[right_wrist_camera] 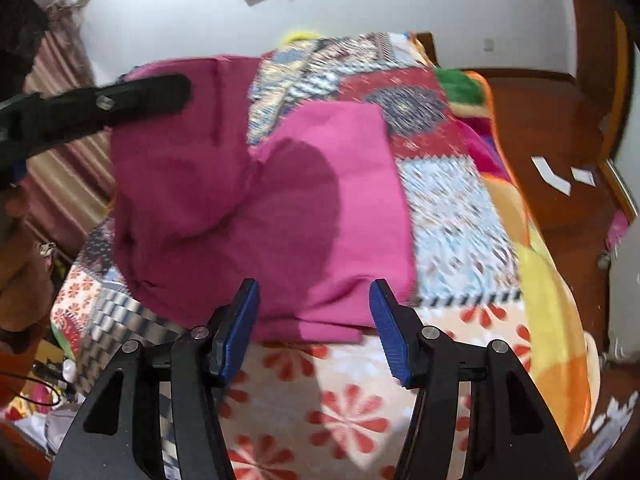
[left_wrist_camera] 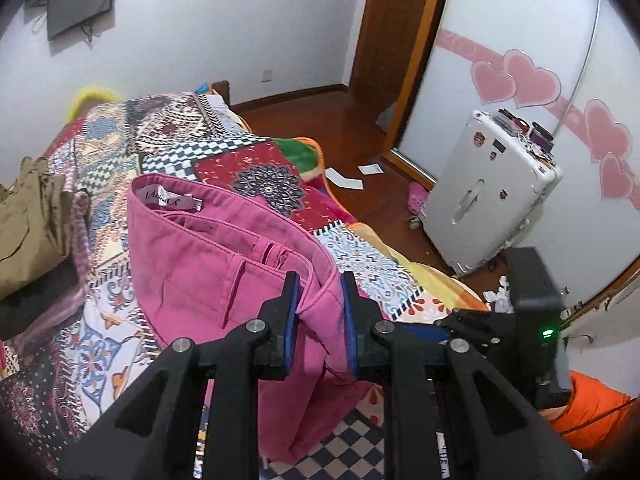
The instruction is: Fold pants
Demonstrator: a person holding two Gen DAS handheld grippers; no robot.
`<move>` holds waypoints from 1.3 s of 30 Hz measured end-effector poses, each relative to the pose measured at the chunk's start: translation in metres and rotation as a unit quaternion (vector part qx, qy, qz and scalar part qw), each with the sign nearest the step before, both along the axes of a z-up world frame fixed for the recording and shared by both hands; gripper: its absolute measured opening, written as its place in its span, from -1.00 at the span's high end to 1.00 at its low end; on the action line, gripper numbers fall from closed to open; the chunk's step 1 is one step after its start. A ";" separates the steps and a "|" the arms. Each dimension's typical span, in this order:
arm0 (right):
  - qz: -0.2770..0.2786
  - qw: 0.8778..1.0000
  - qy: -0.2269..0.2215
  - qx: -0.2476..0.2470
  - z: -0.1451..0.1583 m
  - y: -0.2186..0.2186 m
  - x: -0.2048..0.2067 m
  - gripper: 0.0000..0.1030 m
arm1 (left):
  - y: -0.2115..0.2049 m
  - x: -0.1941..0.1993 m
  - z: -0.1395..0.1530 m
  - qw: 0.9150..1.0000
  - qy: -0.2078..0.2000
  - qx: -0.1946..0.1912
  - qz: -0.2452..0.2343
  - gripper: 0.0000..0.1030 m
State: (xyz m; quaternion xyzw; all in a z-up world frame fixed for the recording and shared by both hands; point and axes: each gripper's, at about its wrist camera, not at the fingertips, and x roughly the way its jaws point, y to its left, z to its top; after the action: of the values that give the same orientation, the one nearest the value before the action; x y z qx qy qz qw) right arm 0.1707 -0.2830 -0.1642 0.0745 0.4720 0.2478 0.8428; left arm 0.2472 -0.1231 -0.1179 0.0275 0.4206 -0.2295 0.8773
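Left gripper (left_wrist_camera: pixel 319 300) fingers pinch pink pants (left_wrist_camera: pixel 224 264) waistband, label only in left view; right gripper (right_wrist_camera: pixel 314 316) fingers spread, empty, over bed (right_wrist_camera: pixel 460 216) near edge.

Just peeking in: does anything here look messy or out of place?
Yes. White paper scraps lie scattered on the wooden floor beside the bed, and a lone pink shoe sits by the white suitcase. The pink pants lie only partly folded.

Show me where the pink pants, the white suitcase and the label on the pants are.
pants (left_wrist_camera: pixel 192 272): left wrist view, seat panel below the waistband.
suitcase (left_wrist_camera: pixel 480 200): left wrist view, front shell near the handle.
label (left_wrist_camera: pixel 172 199): left wrist view, middle of the white tag inside the waistband.
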 end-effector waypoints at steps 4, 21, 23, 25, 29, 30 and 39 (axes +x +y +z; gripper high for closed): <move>0.006 1.000 0.004 -0.006 -0.013 0.004 0.000 -0.08 | -0.010 0.005 -0.002 1.000 0.010 -0.006 -0.012 0.66; -0.002 0.999 0.004 0.033 -0.019 0.000 0.003 -0.08 | -0.062 0.032 -0.042 0.995 0.087 -0.008 -0.057 0.81; -0.003 0.999 0.003 0.036 -0.020 -0.001 0.002 -0.08 | -0.064 0.036 -0.044 0.994 0.096 -0.014 -0.057 0.82; -0.003 0.999 0.001 0.039 -0.020 -0.001 0.002 -0.09 | -0.066 0.040 -0.044 0.993 0.103 -0.020 -0.056 0.82; -0.002 0.999 0.001 0.040 -0.021 -0.001 0.002 -0.11 | -0.073 0.041 -0.039 0.993 0.099 -0.027 -0.063 0.83; -0.001 0.999 0.000 0.040 -0.021 0.000 0.001 -0.13 | -0.075 0.042 -0.039 0.993 0.100 -0.027 -0.064 0.83; -0.002 0.999 -0.005 0.044 -0.023 0.000 -0.003 -0.14 | -0.084 0.058 -0.068 0.985 0.153 -0.036 -0.069 0.82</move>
State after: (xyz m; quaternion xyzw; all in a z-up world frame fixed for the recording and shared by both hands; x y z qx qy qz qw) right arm 0.1674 -0.2827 -0.1875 0.1111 0.4559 0.2675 0.8416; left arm 0.3047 -0.2070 -0.1856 -0.0105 0.5388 -0.3055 0.7850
